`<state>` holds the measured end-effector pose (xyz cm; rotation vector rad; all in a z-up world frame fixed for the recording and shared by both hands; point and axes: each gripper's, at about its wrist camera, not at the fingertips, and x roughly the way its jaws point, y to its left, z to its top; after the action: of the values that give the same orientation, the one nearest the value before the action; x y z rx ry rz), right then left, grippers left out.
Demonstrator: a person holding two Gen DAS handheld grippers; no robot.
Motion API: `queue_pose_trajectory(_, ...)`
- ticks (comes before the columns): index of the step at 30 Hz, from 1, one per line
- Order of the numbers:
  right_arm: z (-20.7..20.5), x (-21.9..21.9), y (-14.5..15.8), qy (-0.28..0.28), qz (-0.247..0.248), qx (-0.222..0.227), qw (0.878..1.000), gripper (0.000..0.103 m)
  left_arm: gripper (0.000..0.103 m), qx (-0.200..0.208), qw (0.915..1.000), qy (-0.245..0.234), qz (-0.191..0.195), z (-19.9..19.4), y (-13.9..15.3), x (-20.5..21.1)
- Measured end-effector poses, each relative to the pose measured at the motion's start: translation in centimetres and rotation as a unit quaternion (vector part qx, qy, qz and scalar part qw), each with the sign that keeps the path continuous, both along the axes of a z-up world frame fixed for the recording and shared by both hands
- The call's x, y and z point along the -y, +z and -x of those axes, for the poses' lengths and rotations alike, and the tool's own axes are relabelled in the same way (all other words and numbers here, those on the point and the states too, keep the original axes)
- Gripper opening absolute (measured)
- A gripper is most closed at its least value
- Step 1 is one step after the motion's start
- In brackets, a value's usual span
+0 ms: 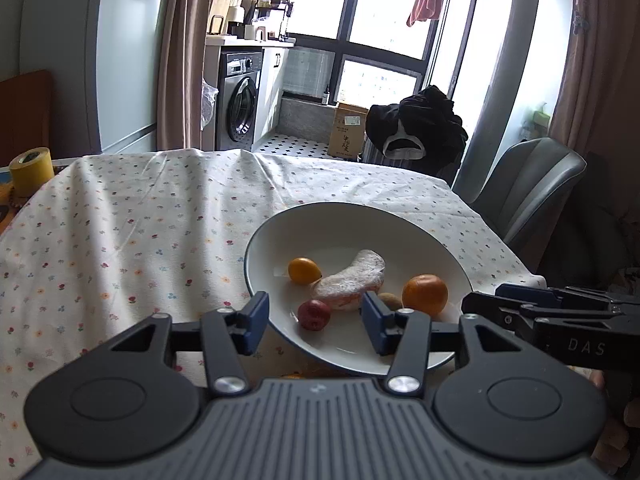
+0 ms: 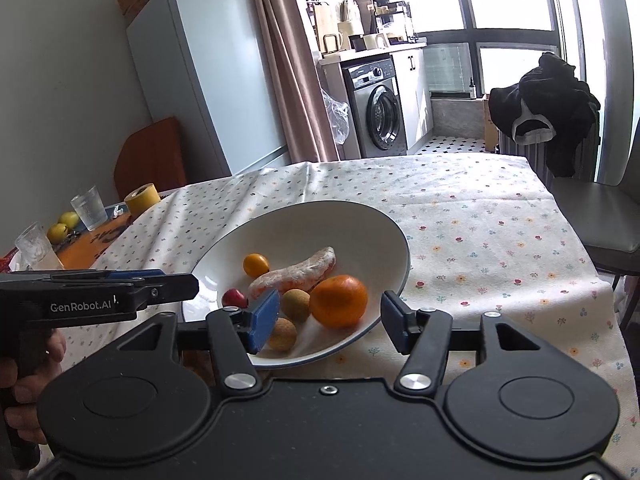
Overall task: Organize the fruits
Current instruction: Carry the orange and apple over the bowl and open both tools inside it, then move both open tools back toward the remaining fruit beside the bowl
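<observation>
A white bowl [image 1: 340, 228] [image 2: 304, 228] sits on the floral tablecloth. It holds a mandarin [image 1: 425, 294] [image 2: 338, 300], a small yellow-orange fruit [image 1: 304, 270] [image 2: 256, 265], a plastic-wrapped orange piece [image 1: 350, 280] [image 2: 296, 272], a small red fruit [image 1: 314, 314] [image 2: 234, 298], a brownish-green fruit [image 1: 390, 301] [image 2: 296, 305] and a tan round fruit [image 2: 282, 333]. My left gripper [image 1: 316, 322] is open over the bowl's near rim, holding nothing. My right gripper [image 2: 329, 323] is open too, straddling the near rim just short of the mandarin. Each gripper shows side-on in the other's view.
A yellow tape roll [image 1: 30, 170] [image 2: 142, 199], two glasses [image 2: 89, 208] and yellow-green fruits [image 2: 64, 226] stand beyond the cloth's left edge. A grey chair [image 1: 532, 188] [image 2: 600, 216] is at the table's right side. The tablecloth [image 1: 140, 220] stretches left and behind the bowl.
</observation>
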<state>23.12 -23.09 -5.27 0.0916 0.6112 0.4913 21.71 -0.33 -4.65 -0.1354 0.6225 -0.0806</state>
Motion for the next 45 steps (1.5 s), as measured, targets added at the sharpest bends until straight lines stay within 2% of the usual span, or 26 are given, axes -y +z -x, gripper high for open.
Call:
queue_pose_trajectory(2,0.2,0.0,-0.1,-0.001,0.0,-0.001,1.0,0.062,0.066,0.001,1.0,0.006,-0.003,0.4,0.1,-0.2)
queue_pose_trajectory(5,0.5,0.1,-0.2,0.001,0.0,-0.004,1.0,0.064,0.074,0.004,0.9999,0.012,-0.01,0.9,0.2,-0.4)
queue_pose_trajectory(6,0.6,0.1,-0.3,0.001,0.0,-0.004,1.0,0.066,0.075,0.005,0.9998,0.013,-0.011,1.2,0.3,-0.5)
queue_pose_trajectory(8,0.9,0.0,-0.2,0.001,-0.001,-0.002,1.0,0.075,0.078,0.006,0.9998,0.017,-0.011,1.6,0.3,-0.7)
queue_pose_trajectory(15,2.3,-0.1,0.1,0.004,-0.006,0.005,1.0,0.087,0.091,0.008,0.9994,0.03,-0.014,2.9,0.6,-1.2)
queue_pose_trajectory(19,3.0,-0.2,0.1,0.006,-0.007,0.007,1.0,0.097,0.096,0.012,0.9993,0.031,-0.017,3.7,0.8,-1.4)
queue_pose_trajectory(22,3.5,-0.4,0.0,0.008,-0.007,0.007,1.0,0.103,0.097,0.013,0.9993,0.03,-0.016,4.2,0.9,-1.5)
queue_pose_trajectory(45,6.6,-1.1,0.4,0.016,-0.004,0.004,1.0,0.103,0.099,0.016,0.9992,0.036,-0.009,8.1,1.1,-2.6)
